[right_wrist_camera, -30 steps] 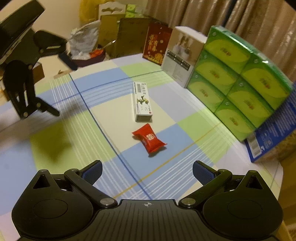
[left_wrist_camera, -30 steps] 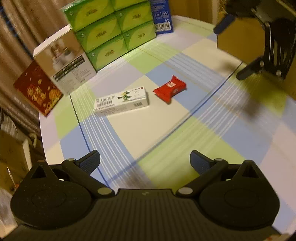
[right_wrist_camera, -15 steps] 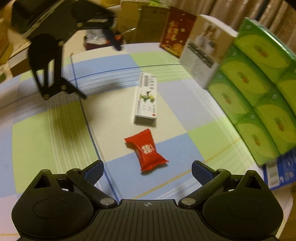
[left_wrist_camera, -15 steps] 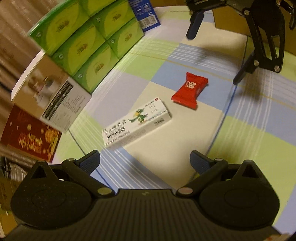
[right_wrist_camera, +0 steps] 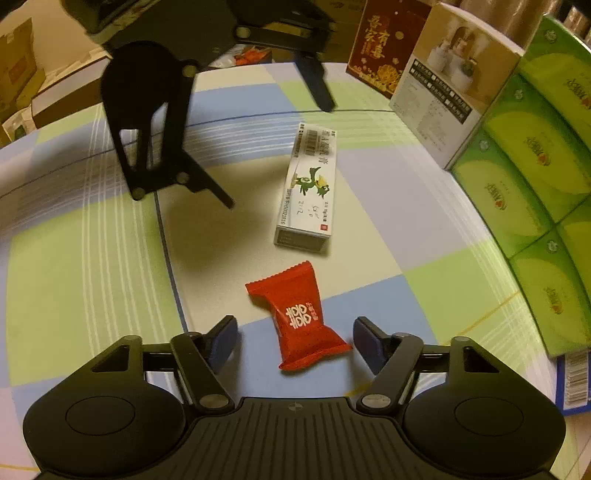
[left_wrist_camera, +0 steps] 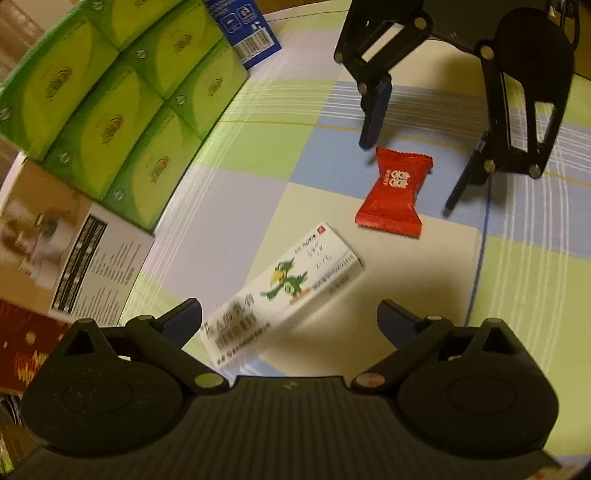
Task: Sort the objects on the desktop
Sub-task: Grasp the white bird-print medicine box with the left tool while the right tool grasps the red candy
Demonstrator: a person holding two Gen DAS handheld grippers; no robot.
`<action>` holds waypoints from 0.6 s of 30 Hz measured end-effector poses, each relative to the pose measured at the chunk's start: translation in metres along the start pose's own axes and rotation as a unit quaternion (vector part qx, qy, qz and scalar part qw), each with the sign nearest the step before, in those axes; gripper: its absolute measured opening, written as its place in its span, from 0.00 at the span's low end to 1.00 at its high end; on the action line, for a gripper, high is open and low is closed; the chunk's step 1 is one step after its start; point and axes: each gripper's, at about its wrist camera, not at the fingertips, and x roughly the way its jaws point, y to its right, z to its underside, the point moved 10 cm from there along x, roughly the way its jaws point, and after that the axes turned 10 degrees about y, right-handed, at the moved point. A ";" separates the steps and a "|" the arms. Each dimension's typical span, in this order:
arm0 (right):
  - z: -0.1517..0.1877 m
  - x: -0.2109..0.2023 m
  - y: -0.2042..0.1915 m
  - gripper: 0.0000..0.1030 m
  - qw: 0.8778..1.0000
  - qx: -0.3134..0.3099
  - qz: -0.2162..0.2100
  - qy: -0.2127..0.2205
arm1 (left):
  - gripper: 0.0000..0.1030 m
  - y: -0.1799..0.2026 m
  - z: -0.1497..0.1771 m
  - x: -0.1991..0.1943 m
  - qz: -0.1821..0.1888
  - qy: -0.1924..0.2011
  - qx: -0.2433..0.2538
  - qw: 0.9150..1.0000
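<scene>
A white carton with a green parrot print [left_wrist_camera: 284, 291] [right_wrist_camera: 310, 188] lies flat on the checked tablecloth [left_wrist_camera: 524, 295]. My left gripper [left_wrist_camera: 290, 321] [right_wrist_camera: 279, 155] is open, low over the cloth, and the carton's near end sits between its fingers. A red candy packet [right_wrist_camera: 299, 317] [left_wrist_camera: 395, 192] lies just beyond the carton. My right gripper [right_wrist_camera: 295, 345] [left_wrist_camera: 406, 181] is open and straddles the packet, one finger on each side, with small gaps visible. The two grippers face each other across both objects.
A stack of green tissue packs [left_wrist_camera: 122, 103] [right_wrist_camera: 535, 177] lines one table edge, beside a white-and-brown product box [left_wrist_camera: 55, 251] [right_wrist_camera: 450, 74], a dark red box [right_wrist_camera: 384, 48] and a blue pack [left_wrist_camera: 243, 29]. Cardboard cartons [right_wrist_camera: 22, 74] stand beyond the table's far rim.
Both grippers have come in low toward the table centre: the left onto the white carton's end, the right around the red packet. Both stay open.
</scene>
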 end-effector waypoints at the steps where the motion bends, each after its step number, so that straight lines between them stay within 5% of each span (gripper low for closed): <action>1: 0.000 0.002 0.000 0.62 1.000 0.000 -0.003 0.000 | 0.94 0.000 -0.001 0.004 0.004 0.000 0.004 1.000; 7: 0.000 0.010 0.001 0.56 1.000 0.010 -0.010 0.005 | 0.89 0.000 -0.003 0.027 0.023 -0.013 0.030 0.999; 15: 0.006 0.011 0.008 0.41 0.999 0.040 -0.018 0.010 | 0.80 -0.013 -0.003 0.037 0.060 -0.017 -0.011 0.998; 18: 0.006 0.011 0.010 0.33 0.998 0.053 -0.020 0.012 | 0.68 -0.014 -0.003 0.038 0.080 -0.025 -0.036 0.996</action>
